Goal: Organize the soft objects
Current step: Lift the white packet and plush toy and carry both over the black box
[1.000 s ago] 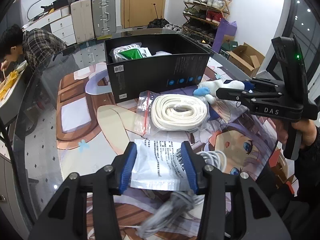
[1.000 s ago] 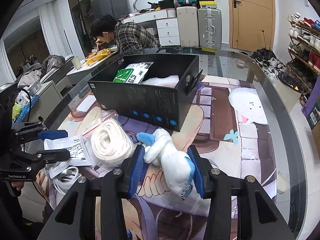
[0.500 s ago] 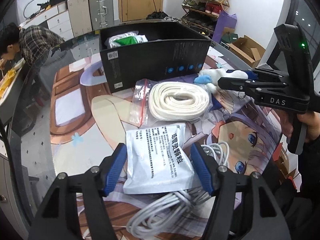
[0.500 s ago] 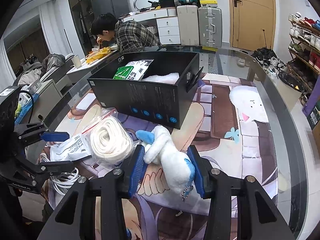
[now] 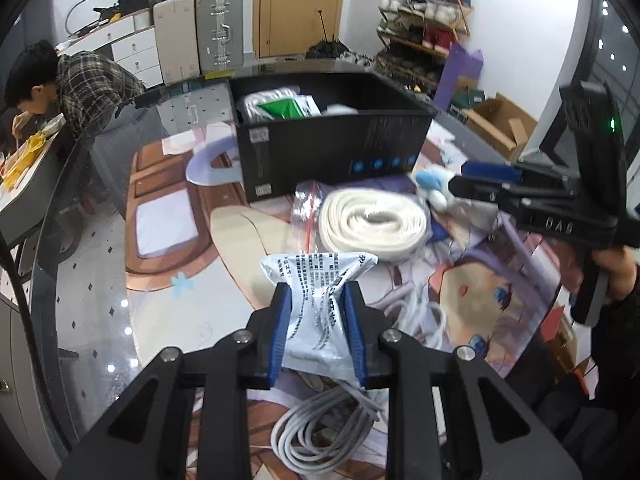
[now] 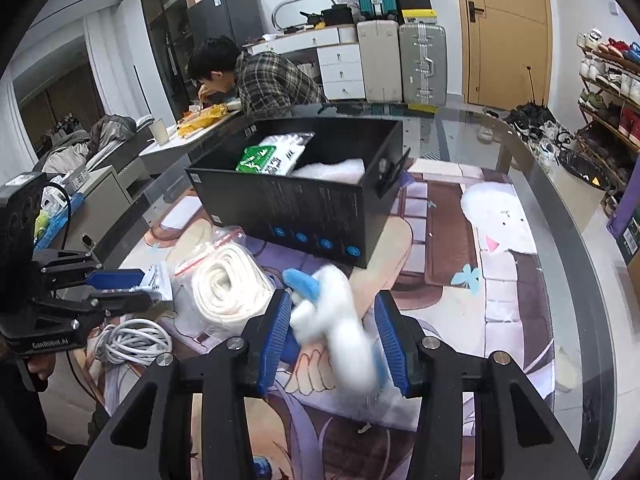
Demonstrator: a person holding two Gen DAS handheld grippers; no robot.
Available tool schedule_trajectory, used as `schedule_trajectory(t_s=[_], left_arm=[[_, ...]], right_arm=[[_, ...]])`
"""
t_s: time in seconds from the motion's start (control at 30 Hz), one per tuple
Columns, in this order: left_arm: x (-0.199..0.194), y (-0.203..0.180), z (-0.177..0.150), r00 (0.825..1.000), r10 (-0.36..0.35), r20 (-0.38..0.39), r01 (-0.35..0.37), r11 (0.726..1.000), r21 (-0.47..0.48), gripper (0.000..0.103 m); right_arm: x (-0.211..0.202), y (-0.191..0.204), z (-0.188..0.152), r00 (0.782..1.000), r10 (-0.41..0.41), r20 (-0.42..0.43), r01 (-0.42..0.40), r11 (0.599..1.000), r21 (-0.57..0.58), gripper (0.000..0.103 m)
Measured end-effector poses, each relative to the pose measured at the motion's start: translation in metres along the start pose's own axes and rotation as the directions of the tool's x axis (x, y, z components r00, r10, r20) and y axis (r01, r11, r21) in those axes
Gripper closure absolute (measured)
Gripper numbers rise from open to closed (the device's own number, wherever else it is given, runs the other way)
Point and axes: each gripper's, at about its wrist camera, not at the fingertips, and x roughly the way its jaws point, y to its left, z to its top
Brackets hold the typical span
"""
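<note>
**Both tongs pinching soft goods in front of the black box**

In the left wrist view the left tongs (image 5: 316, 332) are pressed onto a silvery packet (image 5: 318, 300) printed with dense Chinese text too small to read; the packet crumples between the blue pads, its long axis running from lower centre up toward the frame's middle. Below it lies a grey cable coil (image 5: 324, 432). Just above, a bagged roll of white webbing (image 5: 372, 220) lies flat on the surface (image 5: 100, 300).

In the right wrist view the right tongs (image 6: 332, 332) pinch a white plush toy (image 6: 340, 336), motion-blurred, its blue end pointing to the upper left and its long axis slanting down to the lower right. The other gripper body at left reads "GenRobot.AI"; in the left view the right one reads "DAS".

The black box (image 6: 304, 216) sits at upper centre, holding a green-and-white packet (image 6: 268, 158), its writing illegible.
</note>
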Motion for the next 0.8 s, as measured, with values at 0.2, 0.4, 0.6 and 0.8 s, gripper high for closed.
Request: schedule_trajectory(t_s=[0.2,0.4,0.6,0.8], left_arm=[[-0.011,0.005,0.007,0.999,-0.007,0.052,0.009,1.0,-0.03,0.078],[-0.006,0.006,0.011,0.998,-0.012,0.058,0.014,0.999,-0.037,0.078],[-0.01,0.008,0.021,0.995,-0.015,0.103,0.021,0.998,-0.055,0.078],[-0.015,0.007,0.038,0.987,-0.014,0.158,0.023,0.998,-0.054,0.078]], right_arm=[[0.003,0.002,0.0,1.0,-0.016,-0.008,0.016,1.0,-0.008,0.058],[0.02,-0.006,-0.004,0.993,-0.091,-0.081,0.091,0.996,-0.009,0.058],[0.024,-0.006,-0.005,0.989,-0.111,-0.092,0.108,0.993,-0.037,0.072],[0.011,0.002,-0.004,0.997,-0.073,-0.04,0.071,0.997,-0.037,0.074]])
